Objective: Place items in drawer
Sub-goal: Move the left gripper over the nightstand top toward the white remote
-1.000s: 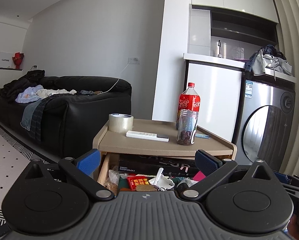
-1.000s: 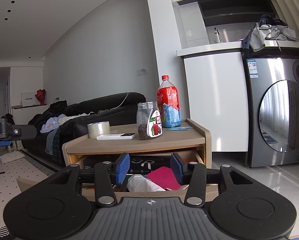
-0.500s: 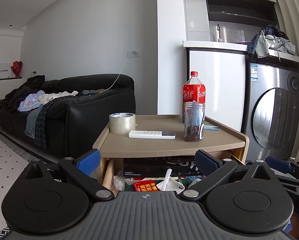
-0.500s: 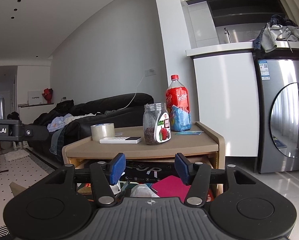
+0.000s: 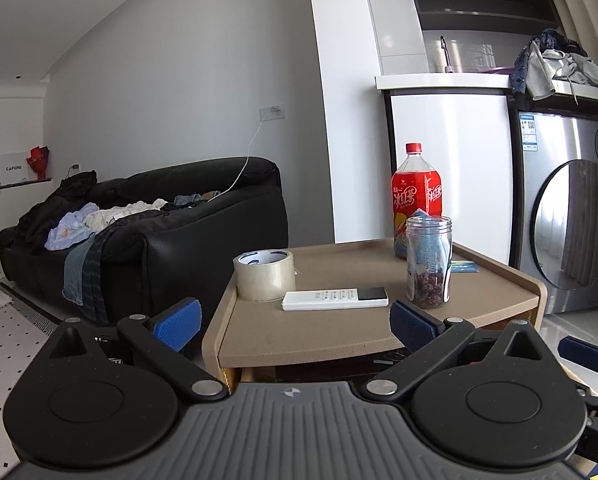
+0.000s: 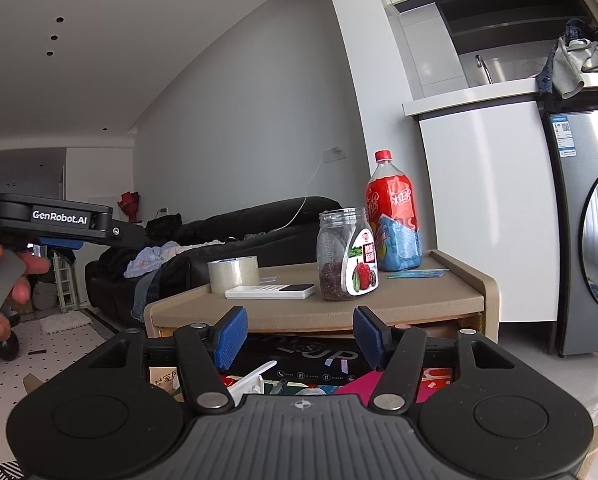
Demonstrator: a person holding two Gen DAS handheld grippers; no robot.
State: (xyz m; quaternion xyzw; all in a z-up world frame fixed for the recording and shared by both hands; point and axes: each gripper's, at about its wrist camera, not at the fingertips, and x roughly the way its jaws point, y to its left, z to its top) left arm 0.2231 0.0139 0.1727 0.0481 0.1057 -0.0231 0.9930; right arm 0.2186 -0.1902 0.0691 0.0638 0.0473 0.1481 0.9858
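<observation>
Presently both tools are empty, jaws parted: the left gripper spread wide, the right gripper less so. On the side table lie a white remote, a tape roll, a glass jar and a red bottle. The open drawer beneath holds clutter already. The remote lies flat just beyond the left gripper, between its fingers in the wrist view, long axis running crosswise, dark end toward the jar. The left tool appears nearer to it. I judge a grasp across its narrow width suits best, which the present finger line would not give without turning.
</observation>
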